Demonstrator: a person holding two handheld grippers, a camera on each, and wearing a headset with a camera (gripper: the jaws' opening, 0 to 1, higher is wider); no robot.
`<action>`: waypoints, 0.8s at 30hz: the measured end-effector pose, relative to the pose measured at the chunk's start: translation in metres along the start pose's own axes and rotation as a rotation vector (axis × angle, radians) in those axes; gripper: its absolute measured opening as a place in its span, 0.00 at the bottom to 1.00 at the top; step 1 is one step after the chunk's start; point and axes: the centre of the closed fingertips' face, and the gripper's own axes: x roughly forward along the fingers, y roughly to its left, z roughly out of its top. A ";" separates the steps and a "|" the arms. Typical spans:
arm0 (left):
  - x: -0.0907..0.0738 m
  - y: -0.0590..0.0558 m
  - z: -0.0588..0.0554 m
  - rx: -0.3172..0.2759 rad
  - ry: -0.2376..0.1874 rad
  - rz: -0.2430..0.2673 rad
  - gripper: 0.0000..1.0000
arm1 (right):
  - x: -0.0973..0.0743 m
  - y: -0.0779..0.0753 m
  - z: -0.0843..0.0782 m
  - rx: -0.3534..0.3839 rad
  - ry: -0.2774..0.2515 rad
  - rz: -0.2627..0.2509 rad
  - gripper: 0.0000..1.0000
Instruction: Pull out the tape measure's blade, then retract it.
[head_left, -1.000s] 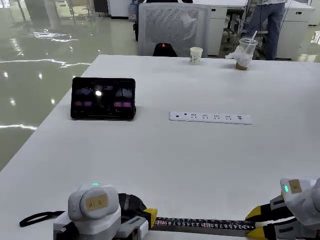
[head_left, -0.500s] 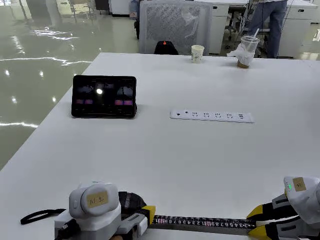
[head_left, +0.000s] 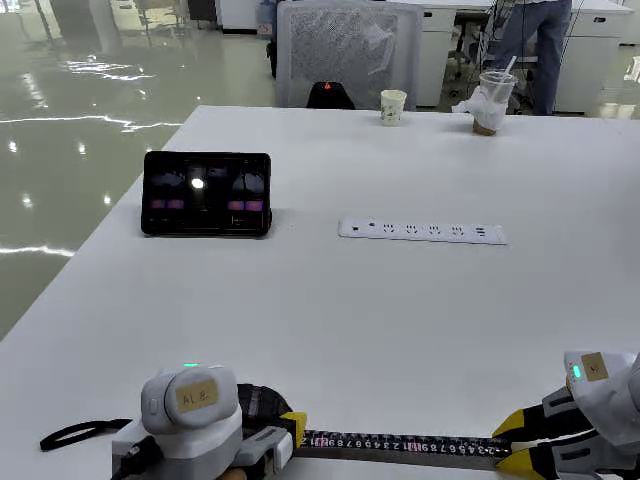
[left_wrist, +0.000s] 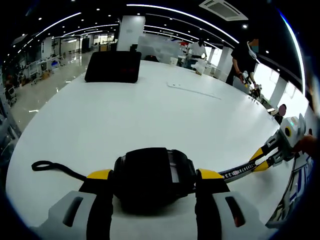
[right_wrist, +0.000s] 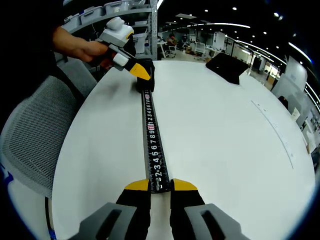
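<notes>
The tape measure's black case (left_wrist: 152, 175) sits near the table's front edge, and my left gripper (left_wrist: 155, 174) is shut on it, one yellow-tipped jaw on each side. The head view has that left gripper (head_left: 288, 428) at the bottom left, with the case (head_left: 258, 403) partly hidden behind it. The blade (head_left: 400, 445) lies pulled out flat to the right along the table. My right gripper (head_left: 510, 443) is shut on the blade's end. In the right gripper view the blade (right_wrist: 151, 145) runs from the right gripper (right_wrist: 160, 186) up to the left gripper (right_wrist: 140, 70).
A black wrist strap (head_left: 75, 435) trails left from the case. Farther back on the white table (head_left: 400, 330) are a dark tablet (head_left: 205, 193), a white power strip (head_left: 420, 232), a paper cup (head_left: 393, 107) and a plastic cup (head_left: 490, 100). A grey chair (head_left: 345, 55) stands behind.
</notes>
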 end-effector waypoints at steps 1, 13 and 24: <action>0.000 0.000 0.000 0.001 0.000 0.001 0.62 | 0.000 0.000 0.000 0.000 0.000 0.001 0.11; 0.002 0.001 -0.002 0.008 0.026 0.017 0.59 | 0.000 0.000 0.000 -0.008 -0.001 0.002 0.11; 0.000 0.002 -0.002 0.011 0.030 0.013 0.56 | 0.000 0.001 0.001 -0.015 0.003 0.000 0.11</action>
